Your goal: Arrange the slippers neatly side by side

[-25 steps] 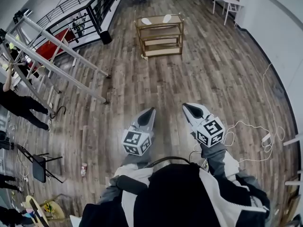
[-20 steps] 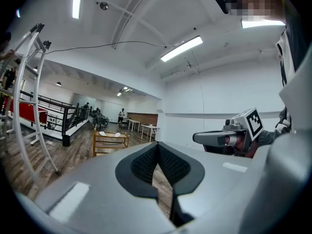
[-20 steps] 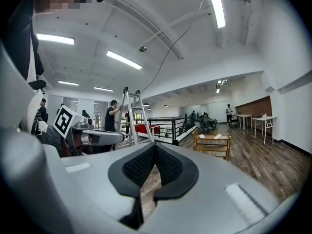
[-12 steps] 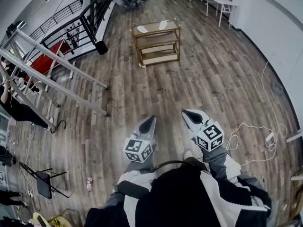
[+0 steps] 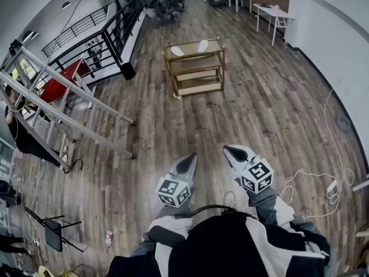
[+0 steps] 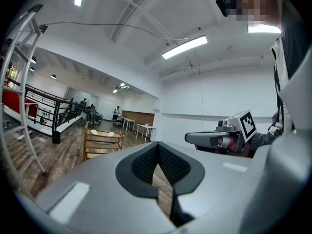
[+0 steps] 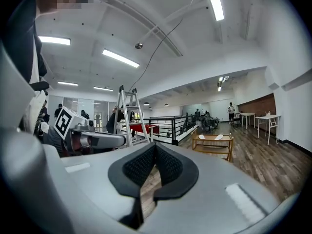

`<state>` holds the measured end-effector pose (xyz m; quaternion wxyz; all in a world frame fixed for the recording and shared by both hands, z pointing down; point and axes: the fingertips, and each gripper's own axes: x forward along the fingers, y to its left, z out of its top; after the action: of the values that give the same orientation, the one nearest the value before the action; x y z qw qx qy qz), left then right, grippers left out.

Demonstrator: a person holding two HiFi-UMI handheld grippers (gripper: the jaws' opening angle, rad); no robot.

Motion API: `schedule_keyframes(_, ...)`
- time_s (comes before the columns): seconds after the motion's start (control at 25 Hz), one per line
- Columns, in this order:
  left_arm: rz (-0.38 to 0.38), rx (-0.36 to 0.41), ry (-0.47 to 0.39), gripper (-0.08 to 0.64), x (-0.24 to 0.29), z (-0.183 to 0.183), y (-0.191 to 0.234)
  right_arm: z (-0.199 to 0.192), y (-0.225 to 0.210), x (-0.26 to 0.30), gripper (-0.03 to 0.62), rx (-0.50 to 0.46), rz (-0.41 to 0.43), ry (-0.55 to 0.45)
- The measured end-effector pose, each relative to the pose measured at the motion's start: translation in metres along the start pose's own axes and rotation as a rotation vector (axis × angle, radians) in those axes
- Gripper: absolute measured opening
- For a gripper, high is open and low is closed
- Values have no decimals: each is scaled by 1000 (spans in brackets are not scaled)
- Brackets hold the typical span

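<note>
The slippers are pale, flat and oval. They lie apart from each other on the top tier of an open three-tier shelf rack of light wood with slim posts. The rack stands far across the floor, well apart from both grippers. The floor is long wood-grain planks in mixed brown and grey. A metal ladder leans across the left of the head view, with a black barred railing behind it. A thin white cable loops over the planks on the right.

The left gripper has smooth, matte grey shells that taper to a point. At its rear it carries a cube with black-and-white square markers. In the left gripper view its black pads show a fine dimpled mesh. The jaws are drawn together with the tips meeting, and only a sliver of floor shows behind them. They hold and touch nothing.

The right gripper has the same build and the same marker cube. In the right gripper view its ribbed black pads curve into a heart-shaped outline. These jaws are also closed tip to tip, with nothing between them. Both grippers are held out in front of the person, side by side but not touching, and both point toward the rack.
</note>
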<state>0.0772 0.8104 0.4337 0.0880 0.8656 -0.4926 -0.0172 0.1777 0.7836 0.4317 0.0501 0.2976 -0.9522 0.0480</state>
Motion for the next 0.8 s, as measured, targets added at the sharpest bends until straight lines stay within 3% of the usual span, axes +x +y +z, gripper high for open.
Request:
schedule_keyframes(0.48,-4,4,-5,12,141,21,-1,19,-129,12,3,1,35,-35)
schedule_keyframes(0.8,43,22,-14,12,186,26,15,25,-180,27,3,-1,61,-58)
